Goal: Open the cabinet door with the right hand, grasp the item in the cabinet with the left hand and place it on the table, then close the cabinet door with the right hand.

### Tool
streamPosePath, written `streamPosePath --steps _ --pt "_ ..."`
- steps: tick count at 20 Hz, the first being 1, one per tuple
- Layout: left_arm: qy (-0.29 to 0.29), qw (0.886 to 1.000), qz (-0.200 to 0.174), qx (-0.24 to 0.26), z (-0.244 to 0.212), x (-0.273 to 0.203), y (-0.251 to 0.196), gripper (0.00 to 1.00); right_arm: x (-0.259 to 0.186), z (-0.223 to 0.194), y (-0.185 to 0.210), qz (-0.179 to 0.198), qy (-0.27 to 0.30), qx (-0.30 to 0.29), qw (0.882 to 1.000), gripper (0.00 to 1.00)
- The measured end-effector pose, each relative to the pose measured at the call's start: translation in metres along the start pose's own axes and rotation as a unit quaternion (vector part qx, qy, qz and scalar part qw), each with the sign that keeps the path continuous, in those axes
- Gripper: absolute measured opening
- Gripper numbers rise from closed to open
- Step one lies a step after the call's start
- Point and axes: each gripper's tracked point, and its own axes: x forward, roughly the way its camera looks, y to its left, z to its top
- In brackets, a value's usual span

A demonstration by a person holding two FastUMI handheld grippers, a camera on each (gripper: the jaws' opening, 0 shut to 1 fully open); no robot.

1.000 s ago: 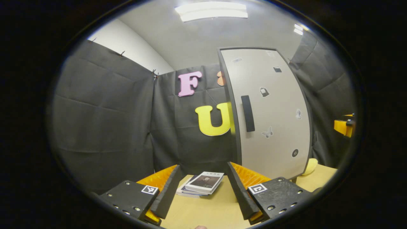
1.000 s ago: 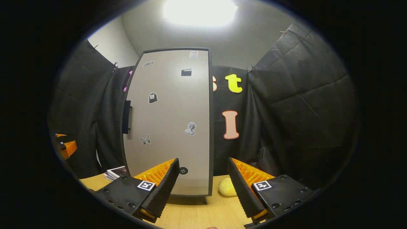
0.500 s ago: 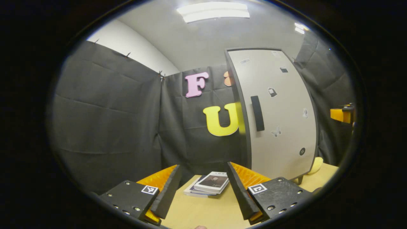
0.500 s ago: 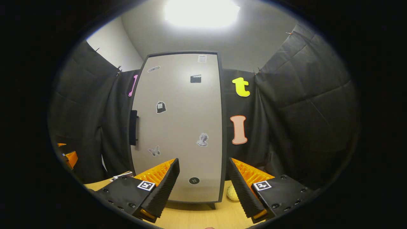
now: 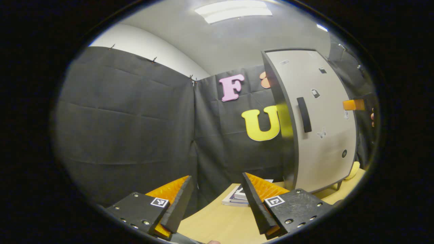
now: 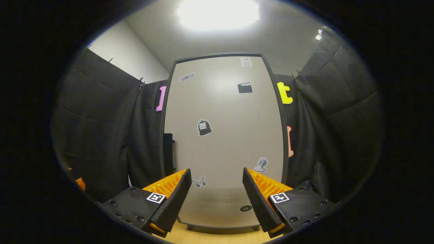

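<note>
Currently right gripper [image 6: 217, 200] faces the shut cabinet door [image 6: 223, 135] close up, jaws apart and empty; door handle [image 6: 168, 154] sits at its left edge. Left gripper [image 5: 215, 200] also open, empty, over the table [image 5: 220, 223] near stacked books [image 5: 237, 198]

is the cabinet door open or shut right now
Shut. The cabinet door sits flush in its dark frame with no gap, and the handle is untouched; the right tongs are open.

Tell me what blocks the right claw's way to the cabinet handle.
Nothing visible does. The right claw is open, facing the closed cabinet door; the handle sits at the door's left edge, with only open air between.
</note>
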Motion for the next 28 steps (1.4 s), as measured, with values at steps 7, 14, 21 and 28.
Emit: streamPosePath --steps 7,14,21,28 --pt "0.016 0.998 0.063 0.013 -0.017 -0.003 0.068 0.87 0.047 -0.005 0.059 0.031 0.012 0.004 0.999 0.96" --pt "0.028 0.994 0.107 0.020 -0.028 -0.010 0.122 0.87 0.094 -0.010 0.098 0.032 0.012 -0.014 0.999 0.96" --pt "0.035 0.991 0.128 0.020 -0.040 -0.008 0.157 0.87 0.126 -0.026 0.129 0.032 0.044 -0.013 0.998 0.86" --pt "0.019 0.993 0.111 0.021 -0.030 0.005 0.157 0.87 0.144 -0.029 0.125 -0.007 0.079 0.021 0.997 0.36"
